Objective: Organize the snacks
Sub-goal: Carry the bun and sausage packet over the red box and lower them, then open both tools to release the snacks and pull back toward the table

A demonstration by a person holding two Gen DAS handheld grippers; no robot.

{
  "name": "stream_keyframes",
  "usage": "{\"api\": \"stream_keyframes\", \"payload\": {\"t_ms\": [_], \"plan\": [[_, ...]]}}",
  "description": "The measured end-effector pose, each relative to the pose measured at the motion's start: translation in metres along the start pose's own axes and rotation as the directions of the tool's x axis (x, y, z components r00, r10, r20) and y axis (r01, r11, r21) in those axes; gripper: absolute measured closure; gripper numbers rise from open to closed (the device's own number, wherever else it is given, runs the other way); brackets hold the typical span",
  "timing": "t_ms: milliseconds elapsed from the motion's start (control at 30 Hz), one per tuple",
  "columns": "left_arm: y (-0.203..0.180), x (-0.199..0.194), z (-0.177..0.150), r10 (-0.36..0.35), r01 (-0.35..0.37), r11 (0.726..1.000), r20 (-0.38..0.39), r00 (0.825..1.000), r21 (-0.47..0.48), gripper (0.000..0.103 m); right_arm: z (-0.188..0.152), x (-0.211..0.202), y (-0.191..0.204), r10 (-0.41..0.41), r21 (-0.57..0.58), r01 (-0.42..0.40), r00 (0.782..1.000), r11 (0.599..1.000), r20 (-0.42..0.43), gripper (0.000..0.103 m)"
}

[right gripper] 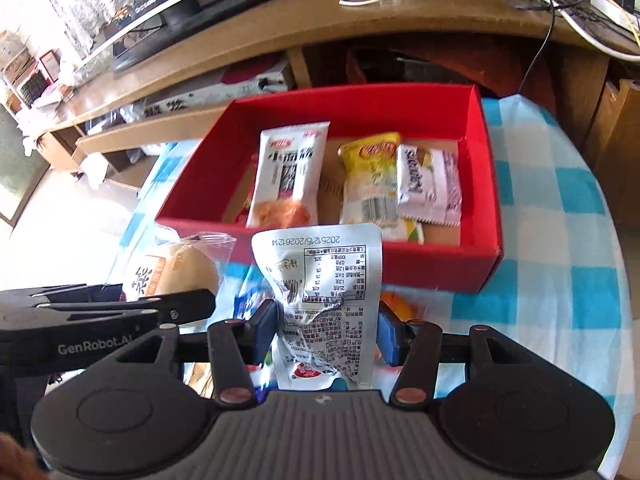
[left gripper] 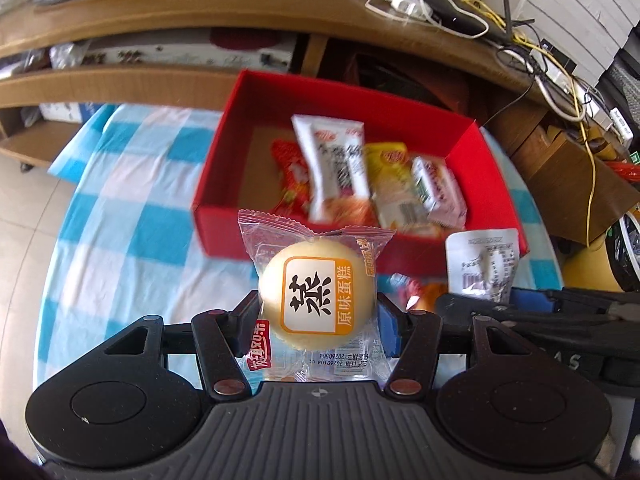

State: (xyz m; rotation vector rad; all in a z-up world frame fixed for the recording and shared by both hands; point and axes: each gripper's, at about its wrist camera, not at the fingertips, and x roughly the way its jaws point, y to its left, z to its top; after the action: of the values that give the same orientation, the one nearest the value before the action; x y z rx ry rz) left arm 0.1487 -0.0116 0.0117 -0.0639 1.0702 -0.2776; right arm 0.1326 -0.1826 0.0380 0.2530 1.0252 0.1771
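Observation:
My left gripper [left gripper: 318, 316] is shut on a round steamed cake [left gripper: 316, 300] in a clear wrapper, held above the checked cloth just short of the red box [left gripper: 224, 224]. My right gripper [right gripper: 328, 326] is shut on a silver-white pouch [right gripper: 324, 272], printed back facing the camera, also in front of the red box [right gripper: 420, 268]. The box holds a white packet [right gripper: 288, 172], a yellow packet [right gripper: 368, 176], a pale packet [right gripper: 428, 184] and a red packet [left gripper: 292, 184]. The two grippers are side by side; the cake [right gripper: 176, 272] shows at the left of the right wrist view.
The box rests on a table with a blue and white checked cloth [right gripper: 560, 208]. Behind it stands a low wooden shelf unit [left gripper: 160, 12] with cables [left gripper: 460, 4] on top. More loose snacks, one of them orange [right gripper: 400, 304], lie on the cloth under the grippers.

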Motion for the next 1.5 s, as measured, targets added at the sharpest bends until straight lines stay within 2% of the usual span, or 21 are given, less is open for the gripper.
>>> {"api": "stream_keyframes", "payload": {"t_ms": [233,567,867,1100,1500], "plan": [[-0.016,0.010,0.032,0.005,-0.005,1.000,0.046,0.999,-0.010,0.038,0.034,0.000,-0.014,-0.020,0.018,0.019,0.998,1.000,0.056,0.032],[-0.031,0.045,0.060,0.040,-0.040,0.999,0.069,0.997,-0.007,0.040,0.067,0.032,-0.036,-0.033,0.043,0.030,0.997,0.999,0.068,0.032],[-0.030,0.075,0.068,0.065,-0.064,0.998,0.054,0.996,-0.025,0.040,0.077,0.064,-0.045,-0.032,0.035,0.030,0.998,0.999,0.060,0.032],[-0.028,0.084,0.068,0.082,-0.081,0.996,0.049,0.995,-0.026,0.038,0.077,0.072,-0.046,-0.044,0.012,0.043,0.997,0.999,0.066,0.030],[-0.025,0.078,0.070,0.112,-0.109,0.993,0.072,0.991,-0.037,0.022,0.080,0.067,-0.048,-0.068,0.004,0.068,0.994,0.998,0.085,0.024]]}}
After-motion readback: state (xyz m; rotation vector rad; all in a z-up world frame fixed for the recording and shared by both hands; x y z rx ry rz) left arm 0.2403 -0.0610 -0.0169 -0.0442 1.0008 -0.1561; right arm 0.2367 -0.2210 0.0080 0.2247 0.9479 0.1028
